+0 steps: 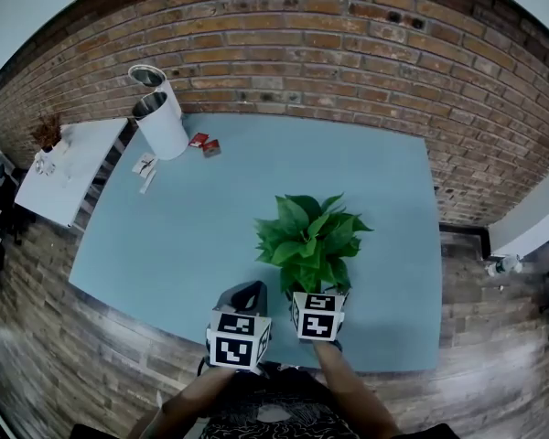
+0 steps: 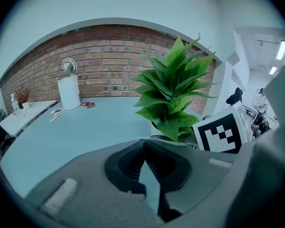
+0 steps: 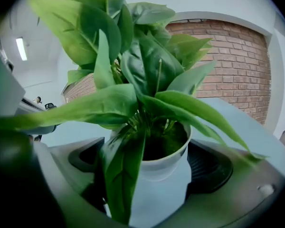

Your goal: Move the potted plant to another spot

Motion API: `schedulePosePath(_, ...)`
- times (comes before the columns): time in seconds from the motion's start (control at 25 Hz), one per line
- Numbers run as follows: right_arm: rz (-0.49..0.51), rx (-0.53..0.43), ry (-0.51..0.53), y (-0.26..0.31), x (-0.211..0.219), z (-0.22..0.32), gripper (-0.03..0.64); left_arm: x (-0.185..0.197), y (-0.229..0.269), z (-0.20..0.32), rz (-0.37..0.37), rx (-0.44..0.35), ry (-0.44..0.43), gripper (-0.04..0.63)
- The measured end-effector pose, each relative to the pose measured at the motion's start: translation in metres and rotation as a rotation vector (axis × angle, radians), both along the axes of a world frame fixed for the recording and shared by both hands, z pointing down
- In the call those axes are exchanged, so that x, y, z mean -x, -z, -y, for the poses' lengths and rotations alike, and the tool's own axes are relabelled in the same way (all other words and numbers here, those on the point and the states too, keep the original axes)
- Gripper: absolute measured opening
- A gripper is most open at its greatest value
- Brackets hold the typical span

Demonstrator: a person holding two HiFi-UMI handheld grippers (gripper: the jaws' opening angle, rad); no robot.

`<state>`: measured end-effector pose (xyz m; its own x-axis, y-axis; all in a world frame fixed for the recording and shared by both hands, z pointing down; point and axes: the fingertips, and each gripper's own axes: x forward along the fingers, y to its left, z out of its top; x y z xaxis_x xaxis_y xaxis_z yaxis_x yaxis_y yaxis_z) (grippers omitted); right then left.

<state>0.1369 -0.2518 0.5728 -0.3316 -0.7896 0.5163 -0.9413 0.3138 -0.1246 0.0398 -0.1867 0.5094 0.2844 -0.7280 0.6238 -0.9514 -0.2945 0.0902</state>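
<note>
A potted plant (image 1: 306, 236) with broad green leaves stands in a white pot (image 3: 161, 175) on the blue table (image 1: 192, 236), near its front edge. My right gripper (image 3: 149, 163) is open wide, and the pot sits between its two dark pads. A hanging leaf hides the left pad's side of the pot. In the head view the right gripper (image 1: 317, 293) is right at the plant's base. My left gripper (image 1: 249, 291) hovers just left of the plant, shut and holding nothing. In the left gripper view its tips (image 2: 143, 146) meet, with the plant (image 2: 173, 91) ahead to the right.
A white cylindrical appliance (image 1: 160, 117) stands at the table's far left corner, with small red items (image 1: 204, 143) and paper scraps (image 1: 145, 167) beside it. A white side table (image 1: 69, 167) sits to the left. A brick wall (image 1: 348, 53) runs behind.
</note>
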Motion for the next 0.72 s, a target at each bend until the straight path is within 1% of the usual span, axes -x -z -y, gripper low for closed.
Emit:
schedulePosePath(0.24,-0.019,-0.008,-0.019,-0.008,-0.003,0.006,0.526,0.008,-0.004,0.002,0.017,0.005,0.01,-0.002)
schedulePosePath(0.48,-0.041,-0.022,-0.056,-0.006,-0.005,0.012,0.518,0.017,-0.009,0.007,0.011,0.014,-0.012,-0.002)
schedulePosePath(0.72,-0.084,-0.028,-0.089,-0.013,-0.004,0.012,0.477,0.031,-0.013,0.013,-0.005,0.007,-0.049,-0.002)
